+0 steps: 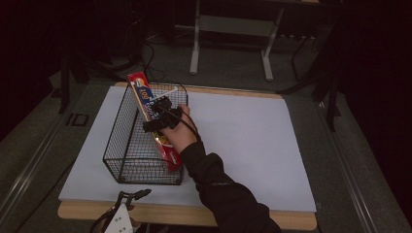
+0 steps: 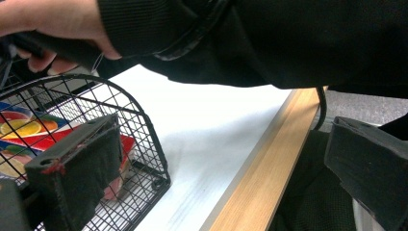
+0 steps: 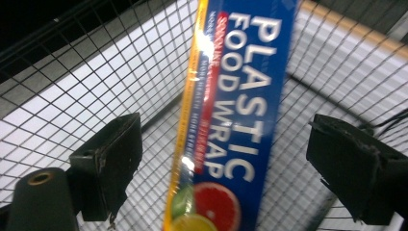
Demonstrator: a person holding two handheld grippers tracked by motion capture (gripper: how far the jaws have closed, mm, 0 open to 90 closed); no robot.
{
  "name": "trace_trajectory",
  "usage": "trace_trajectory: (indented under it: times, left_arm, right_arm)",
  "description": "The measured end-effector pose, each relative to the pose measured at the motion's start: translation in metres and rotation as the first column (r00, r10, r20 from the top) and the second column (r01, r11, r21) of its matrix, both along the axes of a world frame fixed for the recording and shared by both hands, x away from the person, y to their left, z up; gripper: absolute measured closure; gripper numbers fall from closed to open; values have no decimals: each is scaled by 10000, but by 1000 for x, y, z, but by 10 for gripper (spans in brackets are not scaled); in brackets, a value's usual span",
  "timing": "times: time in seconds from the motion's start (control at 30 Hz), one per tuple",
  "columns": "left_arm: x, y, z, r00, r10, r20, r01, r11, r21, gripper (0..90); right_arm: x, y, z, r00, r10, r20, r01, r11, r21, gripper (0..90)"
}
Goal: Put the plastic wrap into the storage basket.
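A long box of plastic food wrap (image 1: 141, 91), blue and red with fruit pictures, leans tilted in a black wire basket (image 1: 124, 141). Its top end pokes above the basket's far rim and its low end rests near the basket's near right corner. My right gripper (image 1: 163, 116) hovers over the box's middle. In the right gripper view the gripper (image 3: 226, 163) is open, with the box (image 3: 235, 96) between the jaws and a gap on each side. My left gripper (image 1: 131, 196) is open at the table's front edge, holding nothing. The left gripper view shows that gripper (image 2: 221, 159) beside the basket (image 2: 144, 125).
The white tabletop (image 1: 243, 141) stretches to the right of the basket. A wooden edge (image 1: 184, 216) runs along the front. A dark sleeve (image 1: 228, 194) crosses the near middle. Metal stand legs (image 1: 194, 53) and cables lie on the floor behind the table.
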State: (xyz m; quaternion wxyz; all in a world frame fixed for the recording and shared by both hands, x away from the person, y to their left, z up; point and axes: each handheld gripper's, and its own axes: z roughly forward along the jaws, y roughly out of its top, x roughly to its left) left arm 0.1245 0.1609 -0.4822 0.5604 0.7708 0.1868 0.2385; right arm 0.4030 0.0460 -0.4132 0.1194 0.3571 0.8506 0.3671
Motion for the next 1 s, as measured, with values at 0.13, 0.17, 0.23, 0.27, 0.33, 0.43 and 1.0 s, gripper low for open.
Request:
trace_trajectory:
  times: [0.13,0.17,0.23,0.27,0.33,0.43,1.0]
  left_arm:
    - [1,-1,0,10000,-11,-6,11,10000,60,2]
    - [1,-1,0,10000,-16,-4,16,10000,72,2]
    - [1,-2,0,10000,-7,-1,7,9999,112,3]
    - [1,-2,-1,10000,-17,-14,17,9999,103,2]
    - [2,-2,-1,10000,-11,-29,11,9999,115,2]
    - [3,-3,-1,10000,-32,-35,33,9999,149,2]
    - [5,-5,-2,9999,43,-116,-40,9997,257,2]
  right_arm:
    - [-3,-15,5,9999,121,-79,-120,9997,190,125]
    - [-4,-19,6,9999,153,-49,-152,9995,282,126]
    - [-6,-28,8,9998,176,20,-176,9992,364,132]
    - [-7,-33,9,9998,199,54,-201,9990,391,132]
    - [-9,-42,11,9996,196,207,-206,9987,469,133]
    - [-12,-56,14,9995,143,297,-159,9984,534,134]
    - [-30,-151,2,9974,-557,447,526,9963,673,144]
